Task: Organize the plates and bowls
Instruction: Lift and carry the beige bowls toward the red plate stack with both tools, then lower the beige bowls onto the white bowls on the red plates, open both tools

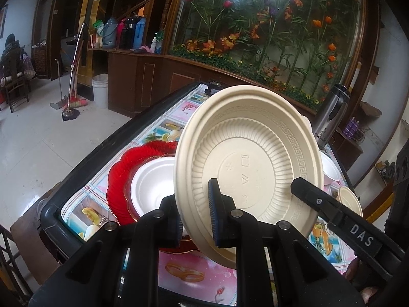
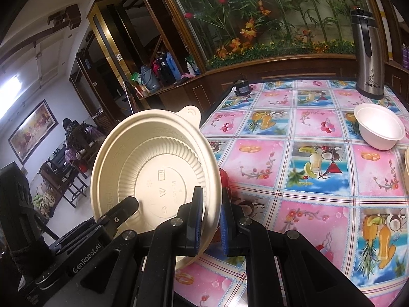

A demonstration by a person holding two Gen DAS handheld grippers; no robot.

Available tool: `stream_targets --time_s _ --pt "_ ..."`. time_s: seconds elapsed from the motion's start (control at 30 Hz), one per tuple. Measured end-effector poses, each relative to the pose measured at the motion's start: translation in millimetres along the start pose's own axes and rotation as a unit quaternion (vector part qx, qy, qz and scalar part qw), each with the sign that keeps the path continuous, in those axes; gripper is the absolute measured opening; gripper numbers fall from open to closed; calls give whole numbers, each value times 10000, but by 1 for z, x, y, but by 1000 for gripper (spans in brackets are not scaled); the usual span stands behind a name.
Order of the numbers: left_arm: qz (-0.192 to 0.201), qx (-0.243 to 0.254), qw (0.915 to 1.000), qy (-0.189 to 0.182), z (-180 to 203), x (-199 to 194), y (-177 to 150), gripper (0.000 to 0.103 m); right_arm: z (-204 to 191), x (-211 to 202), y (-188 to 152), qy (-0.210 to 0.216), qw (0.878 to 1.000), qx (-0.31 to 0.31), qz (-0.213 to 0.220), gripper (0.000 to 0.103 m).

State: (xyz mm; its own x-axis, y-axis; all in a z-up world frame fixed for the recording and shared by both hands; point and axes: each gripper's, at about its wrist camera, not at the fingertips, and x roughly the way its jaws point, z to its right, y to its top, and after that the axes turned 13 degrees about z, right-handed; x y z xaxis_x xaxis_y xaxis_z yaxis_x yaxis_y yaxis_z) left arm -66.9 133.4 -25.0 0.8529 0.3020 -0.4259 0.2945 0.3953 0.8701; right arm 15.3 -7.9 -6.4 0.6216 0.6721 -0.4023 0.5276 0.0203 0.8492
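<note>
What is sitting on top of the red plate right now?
A white bowl rests on the red plate, open side up and seemingly empty. The beige plate pinched by the left gripper covers the bowl's right part, so anything there is unseen.

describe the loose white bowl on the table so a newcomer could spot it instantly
Start at the tall steel thermos at the far right of the patterned tablecloth. Just in front of it sits the white bowl, upright and alone. Unlike the cream ribbed bowl pinched by both grippers, it is plain, smooth and pure white.
</note>
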Motion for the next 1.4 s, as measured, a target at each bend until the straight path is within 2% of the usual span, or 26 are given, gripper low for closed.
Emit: stream_targets --time_s 0.27,0.57,0.7,0.9,1.4 --pt "-69 -27 10000 17 -8 2 0 14 -2 4 1 6 9999 -36 -102 11" --pt "-114 -202 9995 237 -29 7 6 15 -22 27 2 166 9993 -153 -290 11" --pt "-307 -406 9984 231 -43 15 13 15 -33 38 7 247 9985 -210 -433 11" --pt "-404 -457 9973 408 -51 23 12 15 -50 55 8 284 9969 -355 -636 12" --pt "-1019 -370 9921 631 -62 55 -5 15 -44 91 -16 95 9914 -401 -1242 12"
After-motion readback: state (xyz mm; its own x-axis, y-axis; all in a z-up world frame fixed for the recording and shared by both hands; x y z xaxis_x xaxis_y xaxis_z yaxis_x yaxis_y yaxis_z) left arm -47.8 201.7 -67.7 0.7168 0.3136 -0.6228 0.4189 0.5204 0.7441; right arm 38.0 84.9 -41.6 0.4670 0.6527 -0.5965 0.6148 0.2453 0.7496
